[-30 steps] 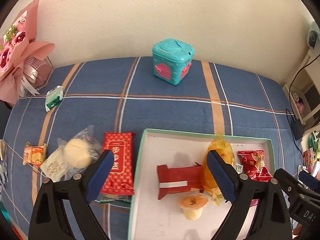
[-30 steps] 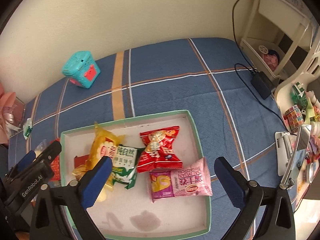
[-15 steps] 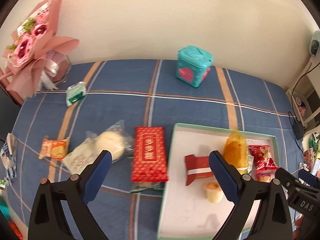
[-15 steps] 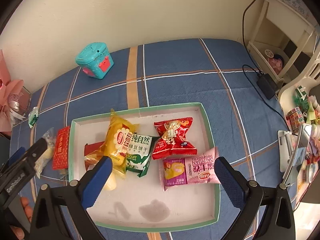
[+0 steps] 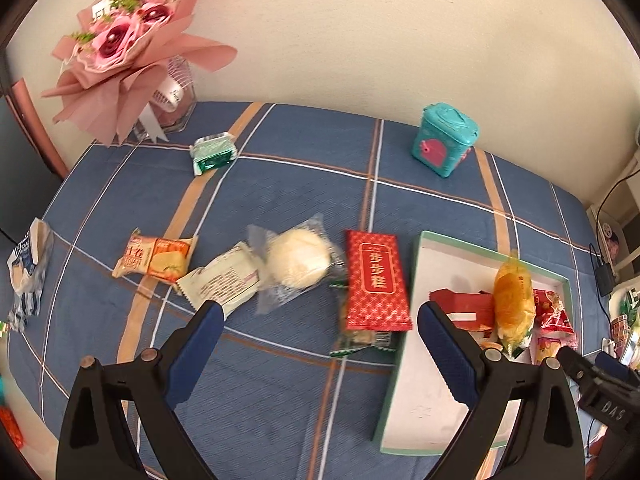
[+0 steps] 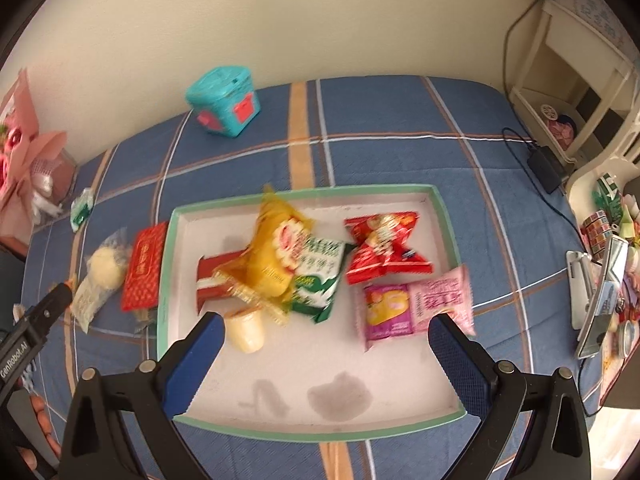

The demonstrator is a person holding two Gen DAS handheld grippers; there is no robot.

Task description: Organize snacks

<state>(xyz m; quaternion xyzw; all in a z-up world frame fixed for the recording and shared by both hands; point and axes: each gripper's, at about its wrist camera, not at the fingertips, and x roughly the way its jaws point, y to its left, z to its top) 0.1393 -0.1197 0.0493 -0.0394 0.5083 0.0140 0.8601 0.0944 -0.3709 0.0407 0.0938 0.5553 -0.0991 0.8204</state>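
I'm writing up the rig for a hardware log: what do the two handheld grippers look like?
Both the left gripper and right gripper have black triangular frames with silver rivets and two fingers faced with ribbed dark-blue pads. White lettering marks each body, "GenRobot.AI" on the left one.

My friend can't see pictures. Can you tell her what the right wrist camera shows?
An open right gripper hovers over a tray holding snack packets and a jelly cup, on a blue plaid cloth.
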